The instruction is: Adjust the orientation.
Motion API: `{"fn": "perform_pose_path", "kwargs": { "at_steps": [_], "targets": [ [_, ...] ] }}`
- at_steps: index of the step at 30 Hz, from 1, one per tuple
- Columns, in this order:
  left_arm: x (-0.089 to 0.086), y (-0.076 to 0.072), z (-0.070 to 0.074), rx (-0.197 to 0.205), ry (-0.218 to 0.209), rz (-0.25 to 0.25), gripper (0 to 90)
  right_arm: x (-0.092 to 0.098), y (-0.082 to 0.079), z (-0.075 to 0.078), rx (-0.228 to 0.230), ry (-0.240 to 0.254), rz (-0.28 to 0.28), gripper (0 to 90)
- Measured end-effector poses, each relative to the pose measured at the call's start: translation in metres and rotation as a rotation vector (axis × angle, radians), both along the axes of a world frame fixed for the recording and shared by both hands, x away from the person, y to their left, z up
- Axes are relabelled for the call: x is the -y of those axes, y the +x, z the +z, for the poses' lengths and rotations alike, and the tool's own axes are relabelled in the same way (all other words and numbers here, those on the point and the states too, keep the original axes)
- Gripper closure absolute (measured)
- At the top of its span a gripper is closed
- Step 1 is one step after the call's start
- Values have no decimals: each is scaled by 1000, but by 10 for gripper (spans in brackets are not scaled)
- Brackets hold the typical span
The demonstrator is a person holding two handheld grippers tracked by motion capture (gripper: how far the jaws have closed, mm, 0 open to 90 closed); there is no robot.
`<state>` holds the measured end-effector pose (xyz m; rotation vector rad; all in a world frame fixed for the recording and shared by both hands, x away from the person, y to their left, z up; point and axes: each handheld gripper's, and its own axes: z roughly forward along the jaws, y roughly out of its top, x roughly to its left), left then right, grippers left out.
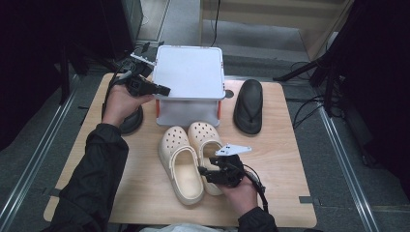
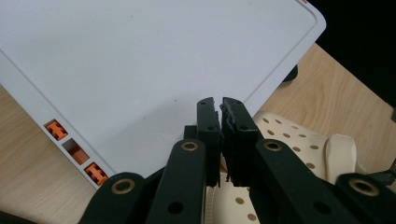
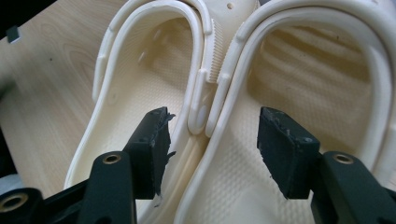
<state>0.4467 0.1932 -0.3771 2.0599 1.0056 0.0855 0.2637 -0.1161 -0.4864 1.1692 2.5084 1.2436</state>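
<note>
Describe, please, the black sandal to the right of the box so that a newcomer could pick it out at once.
Start at the white lidded plastic box with orange latches at the far middle of the light wooden table. Just right of it lies the black flip-flop sandal, lengthwise, apart from the box. Unlike the pair of cream perforated clogs nearer the person, it is dark, flat and alone on that side.

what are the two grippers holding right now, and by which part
Nothing. The left gripper is shut and empty over the white box lid; the right gripper is open, straddling the cream clogs' touching inner rims.
</note>
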Motion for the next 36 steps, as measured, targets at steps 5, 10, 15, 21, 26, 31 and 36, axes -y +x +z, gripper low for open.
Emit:
{"fn": "perform_pose_path", "kwargs": {
  "at_steps": [5, 10, 15, 21, 26, 31, 36],
  "targets": [
    [2, -1, 1, 11, 21, -2, 863, -10, 6, -6, -10, -7, -10, 437],
    [0, 0, 0, -3, 7, 3, 837, -21, 18, -4, -25, -1, -19, 431],
    [-2, -1, 0, -1, 12, -1, 845, -35, 25, -2, -34, -35, -51, 439],
    [-2, -3, 0, 16, 11, 13, 875, -41, 31, -7, -40, -28, -90, 498],
    [-3, -2, -1, 16, -2, 13, 899, -41, 35, -9, -60, 1, -117, 569],
    [-2, -3, -1, 16, -5, 15, 900, -40, 34, -8, -61, -4, -135, 610],
    [-4, -2, -3, 17, -17, 12, 900, -35, 37, -4, -78, 10, -157, 656]
  ]
}}
